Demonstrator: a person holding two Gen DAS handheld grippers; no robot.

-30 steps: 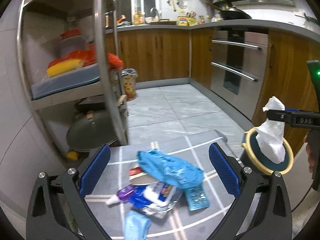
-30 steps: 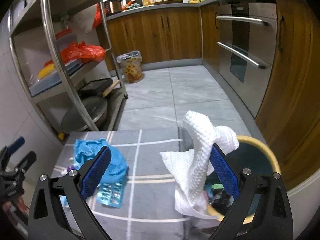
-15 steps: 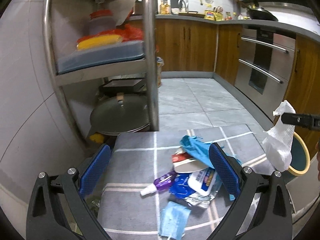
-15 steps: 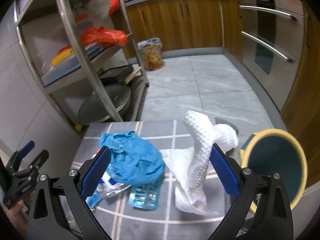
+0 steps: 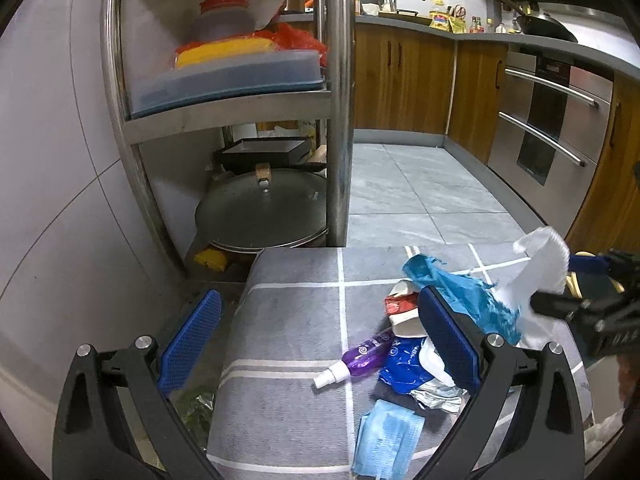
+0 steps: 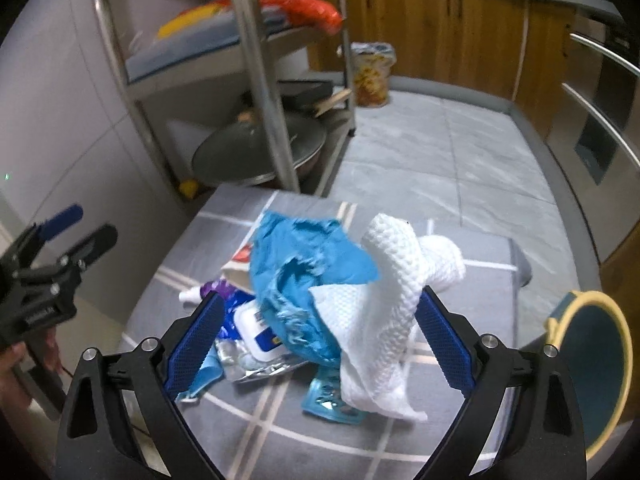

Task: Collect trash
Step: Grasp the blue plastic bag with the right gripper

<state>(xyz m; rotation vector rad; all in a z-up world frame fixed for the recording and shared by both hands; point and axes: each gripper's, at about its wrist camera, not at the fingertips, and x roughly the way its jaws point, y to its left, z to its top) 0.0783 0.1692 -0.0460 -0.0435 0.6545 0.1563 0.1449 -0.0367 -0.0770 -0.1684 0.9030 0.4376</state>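
A trash pile lies on the grey checked mat (image 5: 296,312): a crumpled blue bag (image 6: 304,256), a purple spray bottle (image 5: 364,356), a blue face mask (image 5: 384,440), foil and printed packets (image 6: 256,344), and a teal blister pack (image 6: 328,400). My right gripper (image 6: 320,340) hovers over the pile with its jaws wide apart. A white paper towel (image 6: 384,304) hangs by its right finger and does not reach the left pad. My left gripper (image 5: 320,336) is open and empty, low over the mat's left part. The teal bin with a yellow rim (image 6: 592,364) stands at the right.
A steel rack (image 5: 340,100) stands just behind the mat, with a large pan lid (image 5: 260,208) at its bottom and boxes above. Wooden cabinets (image 5: 400,80) and an oven (image 5: 552,120) line the tiled floor. A lined waste bin (image 6: 372,76) stands by the far cabinets.
My right gripper has carried the paper towel left, from above the teal bin to over the trash pile. My left gripper has swung left, so the pile now sits at its right.
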